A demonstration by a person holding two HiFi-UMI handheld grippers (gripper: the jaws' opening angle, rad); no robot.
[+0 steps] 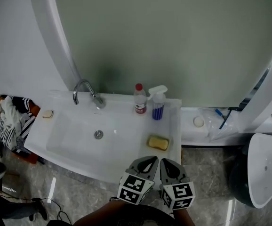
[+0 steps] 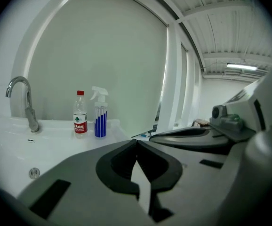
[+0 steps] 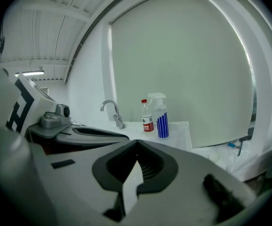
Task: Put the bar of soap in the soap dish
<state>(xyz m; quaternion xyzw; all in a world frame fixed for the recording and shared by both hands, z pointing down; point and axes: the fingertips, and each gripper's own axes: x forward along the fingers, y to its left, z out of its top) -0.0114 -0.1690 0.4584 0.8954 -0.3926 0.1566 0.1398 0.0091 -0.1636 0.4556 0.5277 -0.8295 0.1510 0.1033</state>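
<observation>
One bar of soap: yellow rectangular block, lying flat on the right rim of the sink, near the front corner. A paler edge shows round it; can't tell whether that is the soap dish.
Sink: white rectangular ceramic basin, round metal drain in the middle of the bowl.
Behind the soap: clear spray bottle with blue liquid and white trigger head, upright on the back rim; clear plastic bottle with red cap and red label just beside it, on its left.
Tap: curved chrome faucet at the back rim, left of both bottles.
Left rim: small beige oval piece, well apart from the yellow bar.
Left gripper: jaws fully closed, tips touching, nothing between them; over the sink's front edge, just short of the soap.
Right gripper: same, jaws pressed together and empty; just beside the left one.
Ledge right of the sink: small white round disc.
Far left: striped black-and-white cloth heaped in a reddish bin.
Floor: grey marbled tile.
</observation>
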